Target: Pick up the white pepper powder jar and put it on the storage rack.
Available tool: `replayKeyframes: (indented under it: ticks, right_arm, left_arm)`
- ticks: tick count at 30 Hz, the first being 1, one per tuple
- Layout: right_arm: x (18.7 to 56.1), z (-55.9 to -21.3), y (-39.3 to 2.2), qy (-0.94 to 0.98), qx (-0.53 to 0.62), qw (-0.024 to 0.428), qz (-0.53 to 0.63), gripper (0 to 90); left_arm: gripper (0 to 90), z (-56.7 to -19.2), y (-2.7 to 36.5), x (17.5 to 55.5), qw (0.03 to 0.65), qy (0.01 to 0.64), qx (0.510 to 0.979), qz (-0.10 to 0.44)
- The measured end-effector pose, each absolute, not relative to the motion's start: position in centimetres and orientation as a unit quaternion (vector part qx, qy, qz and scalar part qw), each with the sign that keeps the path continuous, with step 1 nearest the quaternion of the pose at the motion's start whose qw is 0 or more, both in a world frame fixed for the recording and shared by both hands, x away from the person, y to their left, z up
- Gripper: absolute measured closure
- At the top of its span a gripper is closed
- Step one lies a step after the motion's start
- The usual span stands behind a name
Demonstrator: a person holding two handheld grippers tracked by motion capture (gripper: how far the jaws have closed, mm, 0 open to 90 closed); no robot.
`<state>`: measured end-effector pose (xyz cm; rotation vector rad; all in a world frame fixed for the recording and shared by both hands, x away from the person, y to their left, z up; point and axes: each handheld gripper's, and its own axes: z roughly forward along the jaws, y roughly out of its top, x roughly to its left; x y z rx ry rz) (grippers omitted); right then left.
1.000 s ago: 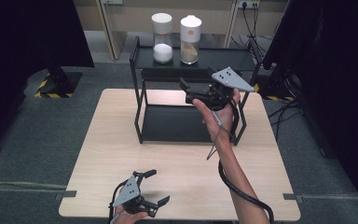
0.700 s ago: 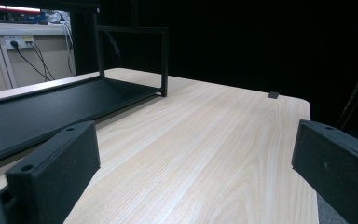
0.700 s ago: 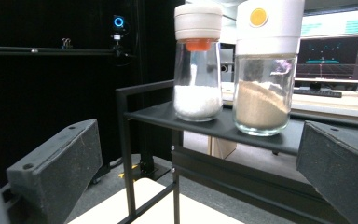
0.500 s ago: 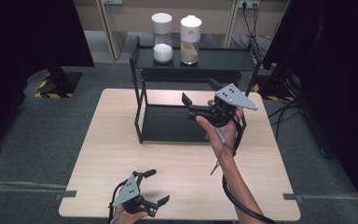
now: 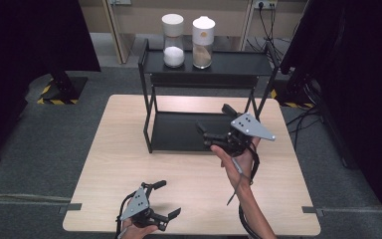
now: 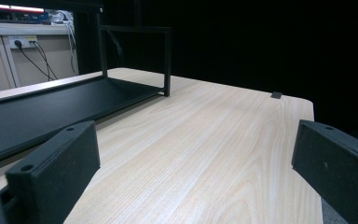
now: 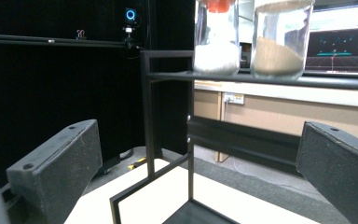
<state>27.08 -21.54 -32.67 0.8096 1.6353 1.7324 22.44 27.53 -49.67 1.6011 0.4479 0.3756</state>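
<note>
Jaws of my right gripper (image 5: 213, 125) stand wide apart, gripping nothing, raised before the black metal two-tier rack (image 5: 204, 79); my left gripper (image 5: 165, 199) likewise gapes unloaded over the pale wooden table (image 5: 119, 149)

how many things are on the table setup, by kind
jars: 2, one with white filling and one with tan filling
black rack: 1
grippers: 2, left gripper and right gripper
total: 5
</note>
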Motion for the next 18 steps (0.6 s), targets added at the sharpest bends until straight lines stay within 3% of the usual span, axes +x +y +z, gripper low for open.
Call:
replayKeyframes:
  ticks: [18]
  right_arm:
    - [24.5, -36.6, -22.6, 0.627, 0.307, 0.291, 0.653, 0.5]
  left_arm:
    - [0.2, -49.8, 27.6, 22.5, 0.659, 0.201, 0.705, 0.170]
